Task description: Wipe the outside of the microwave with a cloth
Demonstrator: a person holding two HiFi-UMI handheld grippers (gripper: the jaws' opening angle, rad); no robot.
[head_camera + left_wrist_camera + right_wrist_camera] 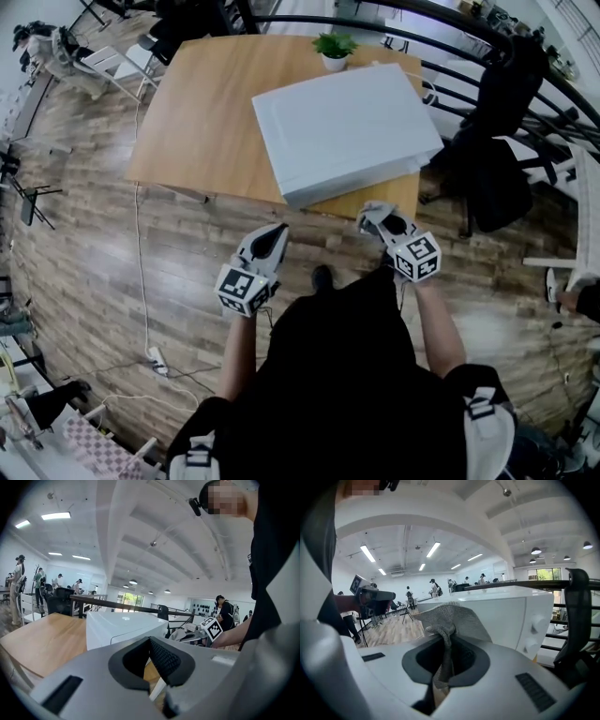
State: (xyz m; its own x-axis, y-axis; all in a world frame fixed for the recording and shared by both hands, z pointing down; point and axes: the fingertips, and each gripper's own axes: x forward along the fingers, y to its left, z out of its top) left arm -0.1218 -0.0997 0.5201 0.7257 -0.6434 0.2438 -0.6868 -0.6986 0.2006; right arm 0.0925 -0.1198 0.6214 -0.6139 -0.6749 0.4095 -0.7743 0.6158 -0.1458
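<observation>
- The wooden tabletop (192,122) carries a white microwave (342,127) at its near right corner.
- The right tool (382,221), just in front of the microwave, pinches a grey mesh cloth (454,616).
- The left tool (270,239) hangs before the tabletop edge, jaws pressed together on nothing.
- A small potted plant (335,49) stands behind the microwave.

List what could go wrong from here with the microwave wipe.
1. The right gripper pinches only a bunched strip of the cloth, so rubbing could pull it free.
2. The microwave sits at the near edge of the table, and the left gripper is off it, shut on nothing. With nothing bracing it, a firm push may slide it.
3. The potted plant stands close behind the microwave, so a backward shove could tip it.
</observation>
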